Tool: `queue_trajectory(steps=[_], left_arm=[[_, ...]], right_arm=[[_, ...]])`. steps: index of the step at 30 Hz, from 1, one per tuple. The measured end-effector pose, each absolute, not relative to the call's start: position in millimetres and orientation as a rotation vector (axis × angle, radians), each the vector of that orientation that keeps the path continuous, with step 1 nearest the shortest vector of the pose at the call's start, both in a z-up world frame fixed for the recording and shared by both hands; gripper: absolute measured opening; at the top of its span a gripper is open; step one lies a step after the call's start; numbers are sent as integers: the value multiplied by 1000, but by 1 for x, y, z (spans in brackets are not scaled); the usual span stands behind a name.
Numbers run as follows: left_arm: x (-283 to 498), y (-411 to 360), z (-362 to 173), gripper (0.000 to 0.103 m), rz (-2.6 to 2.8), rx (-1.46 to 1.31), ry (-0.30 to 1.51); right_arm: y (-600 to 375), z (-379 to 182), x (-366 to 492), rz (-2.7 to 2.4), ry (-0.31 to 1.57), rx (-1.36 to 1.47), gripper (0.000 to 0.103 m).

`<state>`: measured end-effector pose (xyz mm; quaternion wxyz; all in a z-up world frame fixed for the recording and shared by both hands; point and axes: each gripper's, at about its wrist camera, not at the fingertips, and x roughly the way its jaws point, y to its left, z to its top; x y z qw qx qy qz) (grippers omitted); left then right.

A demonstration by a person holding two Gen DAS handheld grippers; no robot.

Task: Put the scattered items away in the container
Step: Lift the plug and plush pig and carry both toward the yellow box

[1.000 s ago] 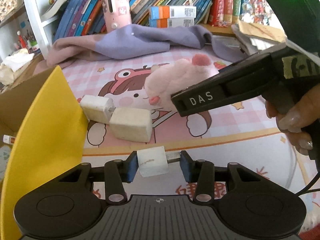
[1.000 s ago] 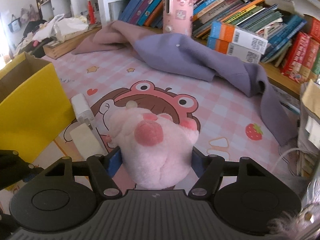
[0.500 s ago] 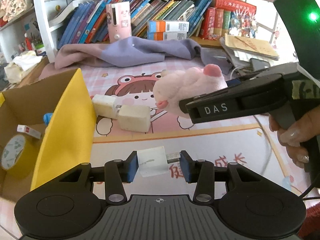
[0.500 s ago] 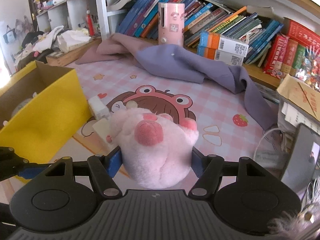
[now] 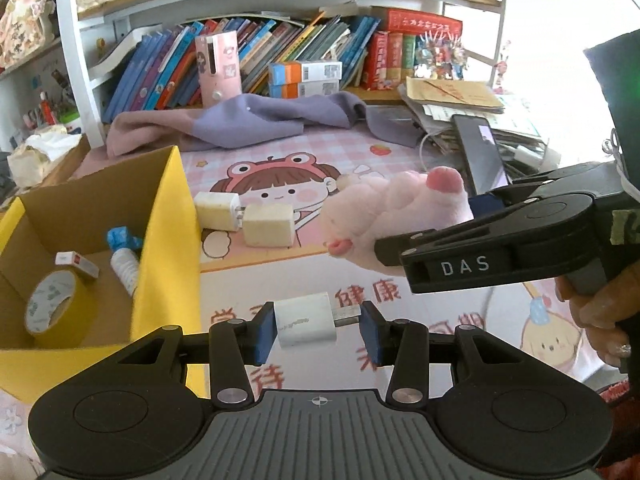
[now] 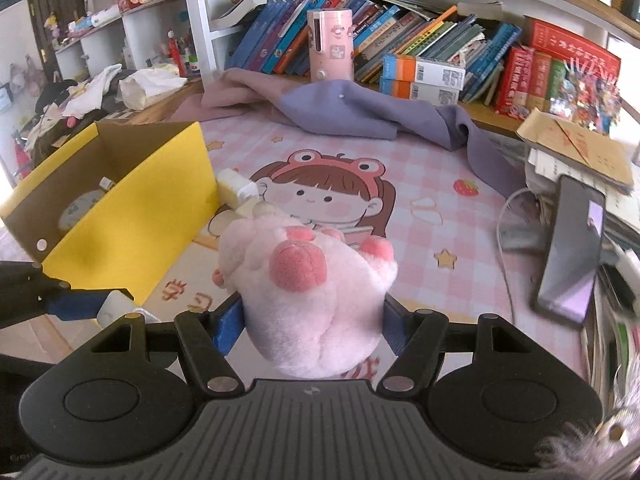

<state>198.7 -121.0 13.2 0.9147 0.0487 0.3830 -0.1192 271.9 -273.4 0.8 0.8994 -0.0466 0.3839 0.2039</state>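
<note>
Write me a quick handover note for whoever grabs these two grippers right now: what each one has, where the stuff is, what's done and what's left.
Left gripper: shut on a white charger, held in the air to the right of the box.
Right gripper: shut on the pink plush paw, also lifted.
Yellow cardboard box: already holds a tape roll, a small white bottle and a small red-and-white carton.
Left to do: drop both held items into the box, then collect the two cream chargers lying on the mat beside it.
</note>
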Motion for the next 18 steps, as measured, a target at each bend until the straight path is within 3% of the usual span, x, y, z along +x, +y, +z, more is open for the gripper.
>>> queue_trajectory(steps=[18], left_arm=[[115,-47,12,42,-230,65,806]], right_arm=[[-233,1,167,329,824,-58,67]])
